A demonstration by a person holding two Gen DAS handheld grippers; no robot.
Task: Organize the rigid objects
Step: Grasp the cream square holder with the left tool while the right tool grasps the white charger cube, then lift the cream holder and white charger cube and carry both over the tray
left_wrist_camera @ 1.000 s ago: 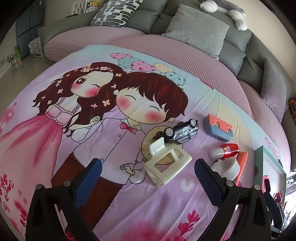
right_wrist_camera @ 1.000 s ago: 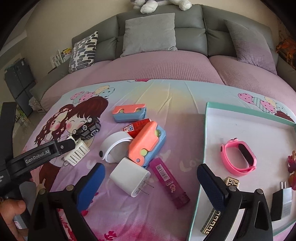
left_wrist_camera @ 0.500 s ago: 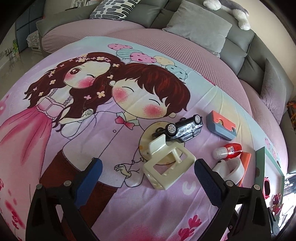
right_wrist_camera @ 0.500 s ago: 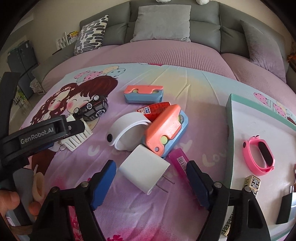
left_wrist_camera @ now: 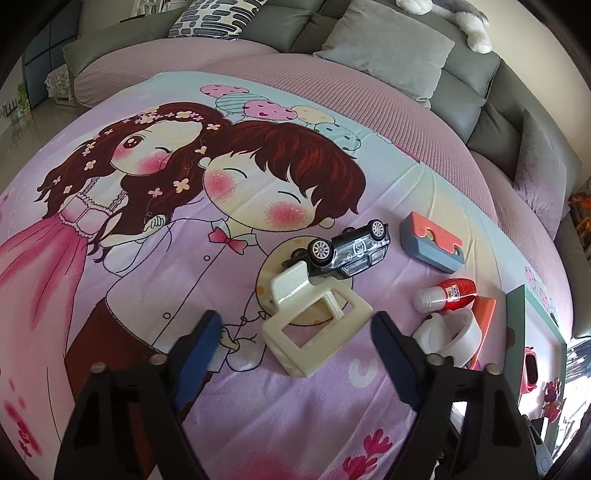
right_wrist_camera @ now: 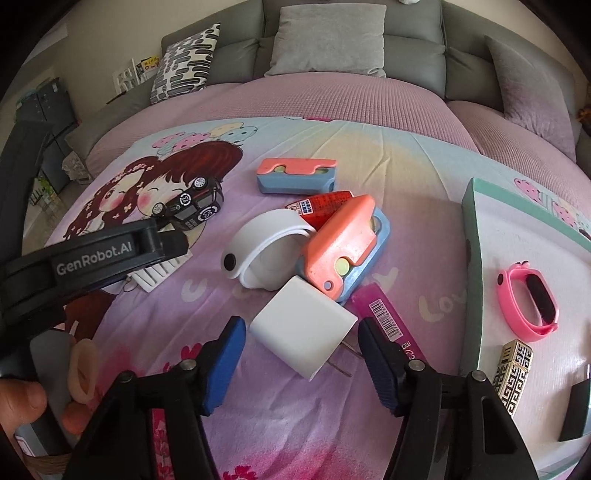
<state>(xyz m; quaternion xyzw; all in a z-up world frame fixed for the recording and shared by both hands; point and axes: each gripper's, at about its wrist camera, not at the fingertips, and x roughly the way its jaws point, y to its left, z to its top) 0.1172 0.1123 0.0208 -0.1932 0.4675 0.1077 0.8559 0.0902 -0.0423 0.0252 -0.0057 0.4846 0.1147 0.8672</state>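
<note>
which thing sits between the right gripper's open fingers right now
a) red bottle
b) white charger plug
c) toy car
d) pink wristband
b: in the right wrist view the right gripper is open, with the white charger plug lying on the sheet between its fingers, its prongs pointing toward the right finger.

A home living room. Shown by the grey sectional sofa (right_wrist_camera: 413, 48) with throw cushions (left_wrist_camera: 388, 48) and a plush toy (left_wrist_camera: 469, 22), plus a cartoon-printed sheet (left_wrist_camera: 184, 206) spread over the seat. Tiled floor (left_wrist_camera: 14, 122) alongside.
</note>
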